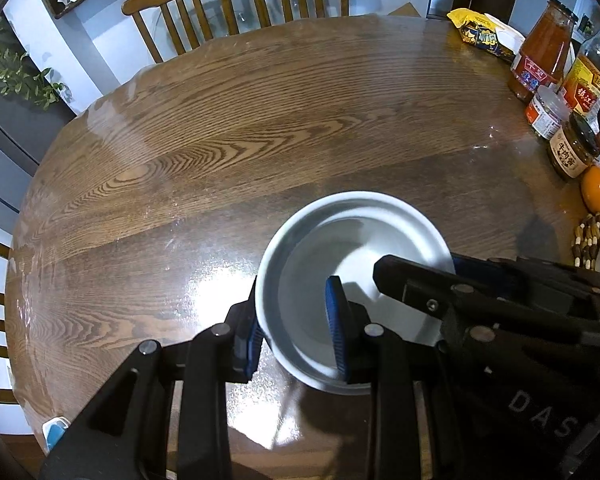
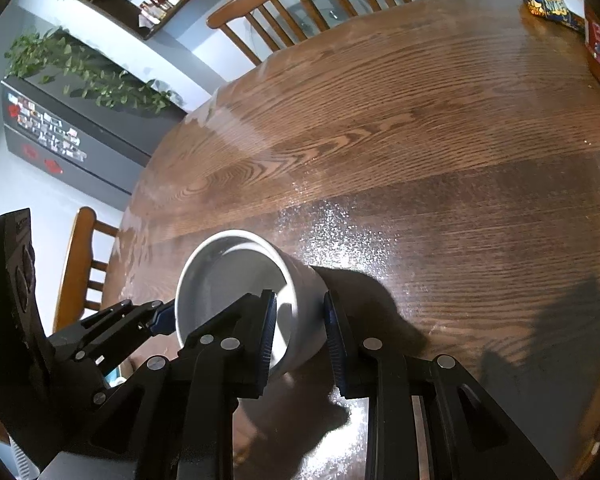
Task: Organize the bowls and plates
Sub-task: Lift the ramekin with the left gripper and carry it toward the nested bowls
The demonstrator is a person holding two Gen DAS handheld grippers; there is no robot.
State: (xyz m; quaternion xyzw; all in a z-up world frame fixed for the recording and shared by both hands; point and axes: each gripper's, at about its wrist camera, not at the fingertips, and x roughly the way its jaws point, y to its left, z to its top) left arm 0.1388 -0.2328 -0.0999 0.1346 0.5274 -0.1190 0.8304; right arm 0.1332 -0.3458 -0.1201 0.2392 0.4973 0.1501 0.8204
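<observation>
— What have the two tongs got hold of?

— One white bowl (image 1: 352,288), both of them on it at once. The left tongs (image 1: 296,332) are narrowed onto the bowl's near-left wall: one blue pad (image 1: 337,328) sits inside the bowl, the other is outside against the wall. The right tongs (image 2: 300,340) do the same on the opposite side, one pad inside, one outside, the wall pinched between.

— So neither is wide open?

— No, both are closed down to roughly the thickness of the wall, and the bowl is what stops them.

— Where is the bowl, then?

— Over the near part of the round wooden table (image 1: 228,144), towards the middle rather than the edge. In the right wrist view it looks tipped, its mouth turned away from that camera (whether its base touches the wood I cannot tell; a dark shadow lies under and beside it). It looks empty inside.

— Anything else on the table?

— Along the right edge, well apart from the bowl: a tall bottle (image 1: 540,52) of red sauce, a couple of jars (image 1: 574,148), an orange (image 1: 597,190), a snack bag (image 1: 482,34) farther back. Wooden chairs (image 1: 188,8) stand at the far side, and a trailing plant (image 2: 88,72) sits on a dark cabinet beyond.
</observation>
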